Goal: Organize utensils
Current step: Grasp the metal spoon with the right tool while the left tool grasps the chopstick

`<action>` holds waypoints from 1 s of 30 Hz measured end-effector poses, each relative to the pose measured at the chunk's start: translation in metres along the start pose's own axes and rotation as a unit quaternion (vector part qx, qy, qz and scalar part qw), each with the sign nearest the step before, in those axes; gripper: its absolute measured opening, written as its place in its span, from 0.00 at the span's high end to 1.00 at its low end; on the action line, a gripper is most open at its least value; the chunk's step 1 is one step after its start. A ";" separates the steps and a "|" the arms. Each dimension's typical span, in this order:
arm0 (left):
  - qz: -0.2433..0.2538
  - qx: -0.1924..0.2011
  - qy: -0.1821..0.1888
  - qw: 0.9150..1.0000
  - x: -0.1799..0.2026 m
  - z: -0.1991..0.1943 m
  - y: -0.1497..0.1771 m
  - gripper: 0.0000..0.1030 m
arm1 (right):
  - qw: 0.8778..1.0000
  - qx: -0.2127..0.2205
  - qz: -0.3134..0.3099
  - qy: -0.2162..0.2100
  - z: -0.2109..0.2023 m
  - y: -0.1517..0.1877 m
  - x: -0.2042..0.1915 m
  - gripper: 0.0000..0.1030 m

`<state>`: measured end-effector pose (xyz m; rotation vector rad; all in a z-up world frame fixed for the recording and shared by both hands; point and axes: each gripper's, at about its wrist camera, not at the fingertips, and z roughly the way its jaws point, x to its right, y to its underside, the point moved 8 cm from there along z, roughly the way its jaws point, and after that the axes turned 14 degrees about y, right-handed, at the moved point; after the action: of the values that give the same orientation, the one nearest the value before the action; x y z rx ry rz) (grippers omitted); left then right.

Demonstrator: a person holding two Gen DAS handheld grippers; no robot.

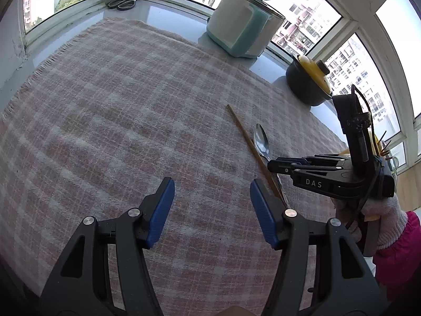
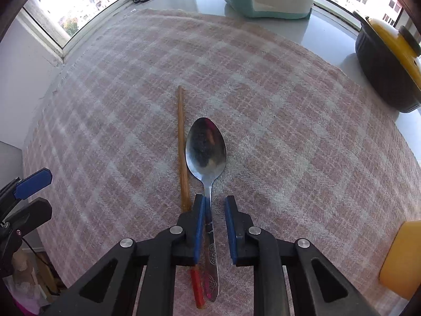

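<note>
on plaid cloth (image 2: pixel 289 137), spoon (image 2: pixel 206 150) handle between parted right gripper (image 2: pixel 214 205) fingers

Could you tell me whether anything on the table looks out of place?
Only one chopstick lies beside the spoon, with no partner visible on the cloth, and scissors sit far off on the windowsill.
</note>
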<state>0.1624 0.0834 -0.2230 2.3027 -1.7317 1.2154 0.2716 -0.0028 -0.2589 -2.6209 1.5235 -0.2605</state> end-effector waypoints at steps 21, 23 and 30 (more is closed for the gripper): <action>0.032 -0.064 0.026 0.997 0.051 0.074 -0.016 0.62 | 0.998 0.003 0.015 0.064 0.009 0.006 0.070 0.96; 0.040 -0.072 0.016 0.996 0.057 0.089 -0.020 0.62 | 0.998 0.005 0.031 0.054 0.010 0.008 0.079 0.96; 0.045 -0.100 -0.027 0.994 0.056 0.127 -0.026 0.62 | 0.997 0.008 0.073 0.002 0.007 0.021 0.096 0.81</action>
<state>0.2597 -0.0080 -0.2682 2.1848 -1.8963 0.9492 0.3021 -0.0966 -0.2598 -2.4833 1.6965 -0.2654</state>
